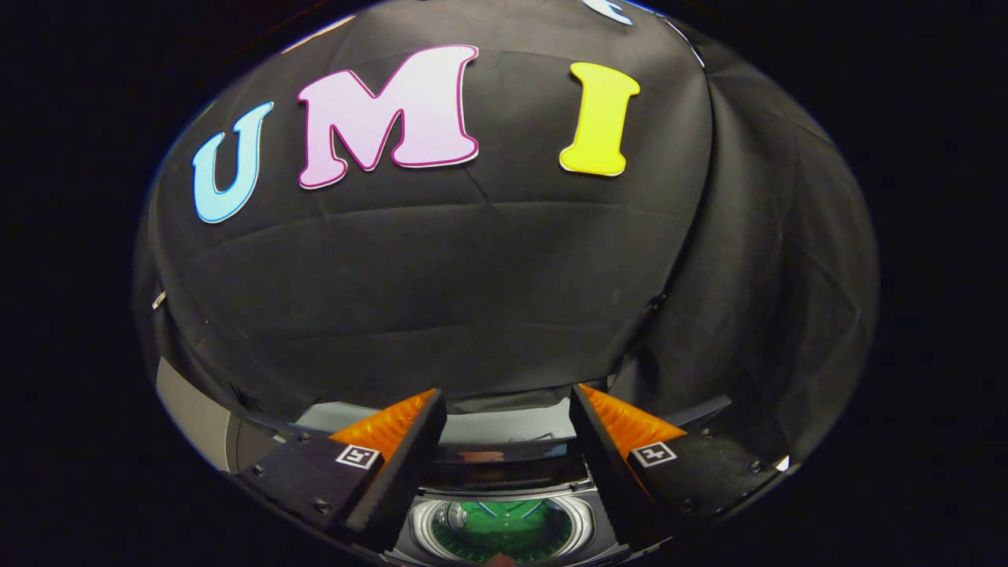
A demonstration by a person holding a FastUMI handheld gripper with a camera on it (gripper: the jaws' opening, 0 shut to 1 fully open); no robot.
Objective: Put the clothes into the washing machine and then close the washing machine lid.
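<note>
My gripper (508,405) is open, its two fingers spread wide with nothing between them. Below and between the fingers lies the washing machine (504,472), seen from above. Its round drum opening (502,529) shows green clothing (504,524) lying inside the tub. The raised lid (504,428) stands up behind the opening, just beyond the fingertips. The gripper hovers above the machine, apart from it.
The booth's black cloth wall (472,276) rises right behind the machine and folds round on the right. A pale grey panel (189,409) shows low on the left beside the machine.
</note>
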